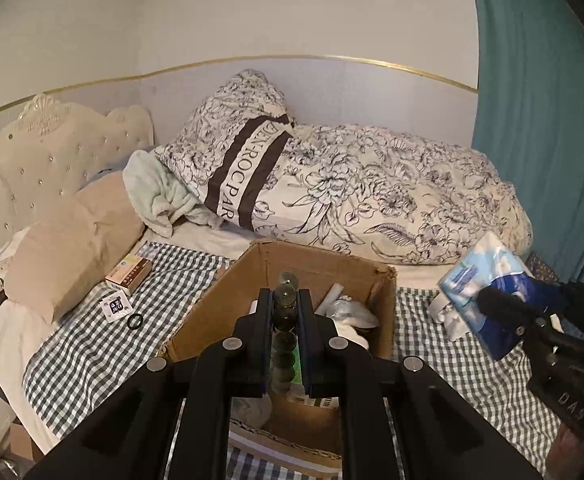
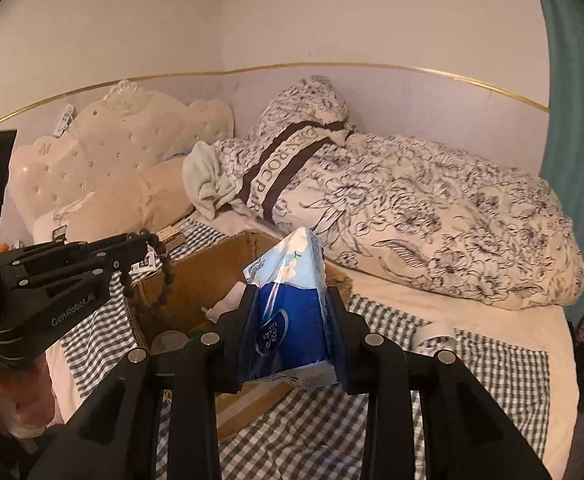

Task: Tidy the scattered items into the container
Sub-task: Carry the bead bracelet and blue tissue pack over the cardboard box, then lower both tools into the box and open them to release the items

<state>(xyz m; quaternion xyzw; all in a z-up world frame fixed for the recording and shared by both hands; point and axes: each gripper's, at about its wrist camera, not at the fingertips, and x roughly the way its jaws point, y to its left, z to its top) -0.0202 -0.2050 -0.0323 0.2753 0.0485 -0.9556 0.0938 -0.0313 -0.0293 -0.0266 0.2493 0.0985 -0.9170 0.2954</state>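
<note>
An open cardboard box sits on the checked sheet with white wrappings and other items inside. My left gripper is shut on a string of dark green beads, held above the box. In the right wrist view the left gripper is at the left, and the beads dangle from it over the box. My right gripper is shut on a blue and white tissue pack, just right of the box. From the left wrist view, the tissue pack shows in the right gripper.
On the checked sheet left of the box lie a small medicine carton, a sachet and a black ring. A white object lies right of the box. A beige pillow and floral quilt lie behind.
</note>
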